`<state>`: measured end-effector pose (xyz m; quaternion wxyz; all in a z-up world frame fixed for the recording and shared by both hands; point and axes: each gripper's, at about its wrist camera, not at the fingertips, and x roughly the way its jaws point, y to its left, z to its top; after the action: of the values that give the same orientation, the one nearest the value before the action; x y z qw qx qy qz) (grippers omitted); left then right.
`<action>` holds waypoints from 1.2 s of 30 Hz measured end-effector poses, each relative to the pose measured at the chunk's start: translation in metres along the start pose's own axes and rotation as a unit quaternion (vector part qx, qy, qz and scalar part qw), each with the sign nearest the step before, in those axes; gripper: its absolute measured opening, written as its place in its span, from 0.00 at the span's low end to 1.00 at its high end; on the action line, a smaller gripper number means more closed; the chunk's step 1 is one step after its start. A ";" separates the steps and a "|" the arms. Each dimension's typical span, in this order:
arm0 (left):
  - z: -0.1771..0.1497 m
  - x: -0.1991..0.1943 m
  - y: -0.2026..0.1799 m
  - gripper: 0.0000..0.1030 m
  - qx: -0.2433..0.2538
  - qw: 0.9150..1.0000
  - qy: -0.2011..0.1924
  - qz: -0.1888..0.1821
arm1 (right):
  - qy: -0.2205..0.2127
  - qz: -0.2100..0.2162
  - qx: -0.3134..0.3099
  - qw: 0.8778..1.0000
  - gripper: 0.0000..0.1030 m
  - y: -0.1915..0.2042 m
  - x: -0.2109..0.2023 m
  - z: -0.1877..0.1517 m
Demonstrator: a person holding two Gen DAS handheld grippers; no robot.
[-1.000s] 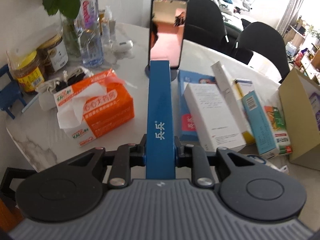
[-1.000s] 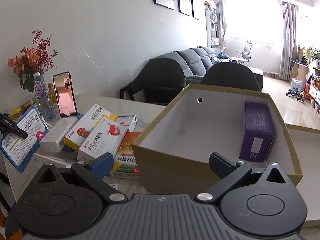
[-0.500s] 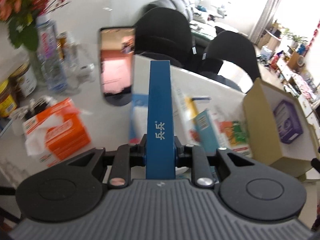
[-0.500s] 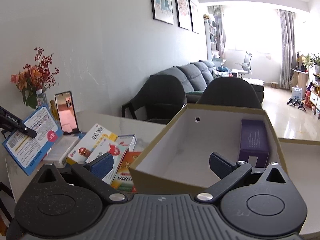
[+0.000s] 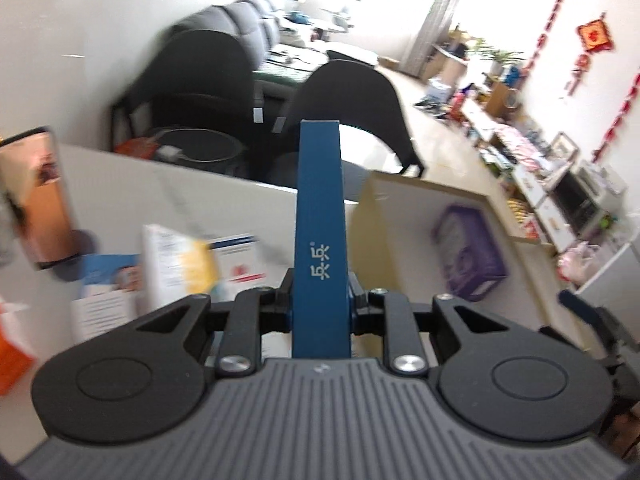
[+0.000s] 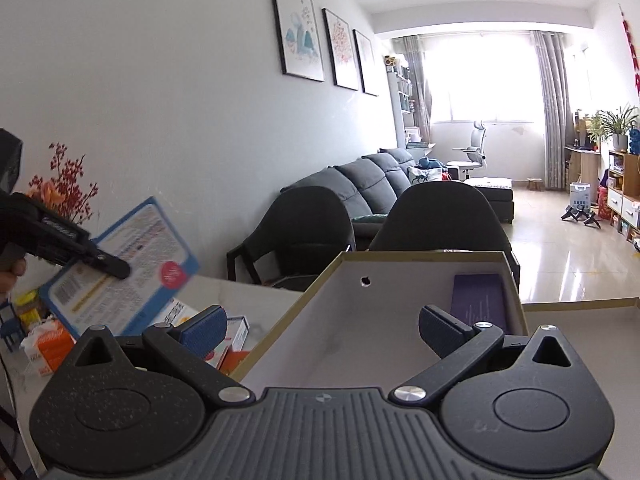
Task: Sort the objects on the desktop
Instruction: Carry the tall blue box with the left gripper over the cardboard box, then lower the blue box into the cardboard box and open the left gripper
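Blue box [image 5: 319, 216] edge-on, clamped between left gripper [image 5: 320, 308] fingers [image 5: 362, 307].

Left tool [image 5: 320, 308] clamped, right tool [image 6: 320, 328] agape

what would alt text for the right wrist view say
The open, empty right gripper hovers over a cardboard box holding a purple box. At left, the left gripper holds a blue box above scattered boxes on the table.
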<state>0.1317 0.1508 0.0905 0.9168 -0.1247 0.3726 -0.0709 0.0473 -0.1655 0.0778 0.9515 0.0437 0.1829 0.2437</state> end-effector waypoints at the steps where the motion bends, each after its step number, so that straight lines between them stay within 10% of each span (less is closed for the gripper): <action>1: 0.002 0.007 -0.007 0.20 0.001 1.000 0.002 -0.010 | -0.003 -0.001 0.003 1.000 1.00 -0.002 0.000 0.002; 17: 0.014 0.091 -0.080 0.20 0.033 0.996 0.046 -0.072 | -0.003 -0.032 0.028 0.999 1.00 -0.034 0.004 0.004; 36: 0.022 0.187 -0.132 0.20 0.069 0.991 0.113 -0.036 | 0.027 -0.051 0.046 0.997 1.00 -0.067 0.012 0.000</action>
<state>0.2756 -0.0134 0.0188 0.8722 -0.0659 0.4631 -0.1428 0.0876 -0.2186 0.0626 0.9543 0.0712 0.2219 0.1873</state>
